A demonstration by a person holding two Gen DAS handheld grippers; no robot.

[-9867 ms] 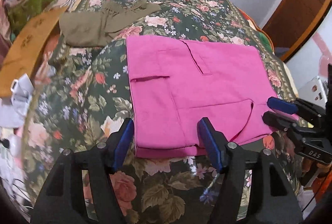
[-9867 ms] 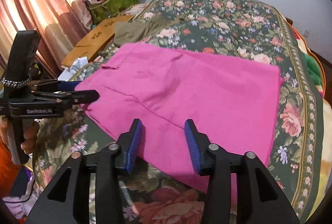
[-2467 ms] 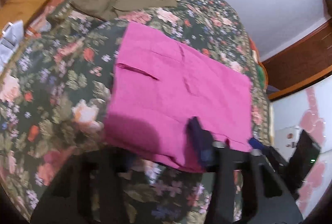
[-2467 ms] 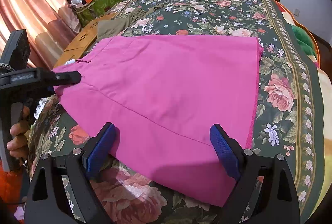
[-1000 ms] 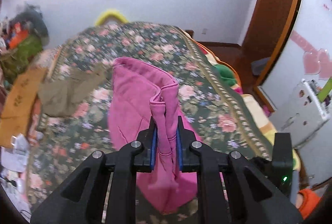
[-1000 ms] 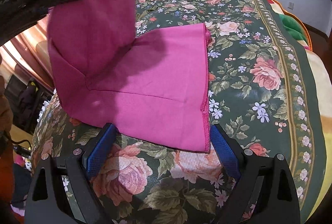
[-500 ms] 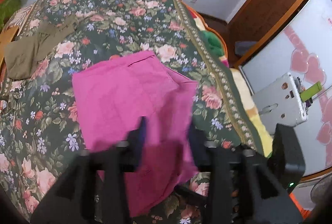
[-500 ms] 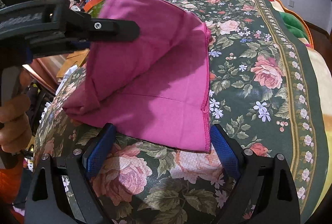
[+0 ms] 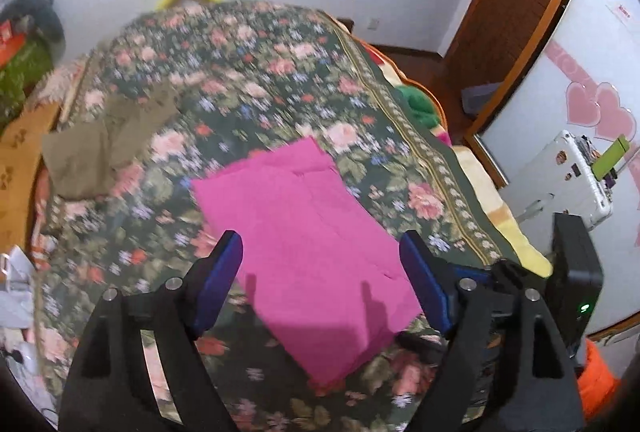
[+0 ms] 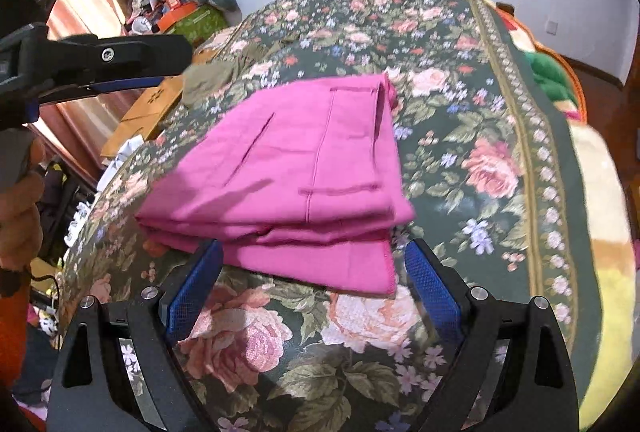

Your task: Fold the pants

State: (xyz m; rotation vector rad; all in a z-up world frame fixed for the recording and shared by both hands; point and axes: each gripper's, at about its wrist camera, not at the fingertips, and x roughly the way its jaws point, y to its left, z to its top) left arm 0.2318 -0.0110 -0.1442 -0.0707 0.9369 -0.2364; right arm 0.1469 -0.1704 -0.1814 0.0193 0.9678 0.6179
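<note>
A bed covered by a dark floral bedspread [image 10: 492, 160] fills both wrist views, with the pink pants [image 10: 296, 176] lying on it as a folded stack of several layers, pocket seams facing up and the lower layer's hem jutting out toward the near edge. Farther up the bed, an olive-brown garment [image 9: 100, 148] lies crumpled, well apart from the pants. The left gripper [image 9: 320, 284] hangs above the near end of the stack, its blue-padded fingers spread wide and holding nothing. The right gripper [image 10: 312, 288] sits low at the stack's near edge, its jaws likewise spread wide on either side of the hem, gripping no cloth.
</note>
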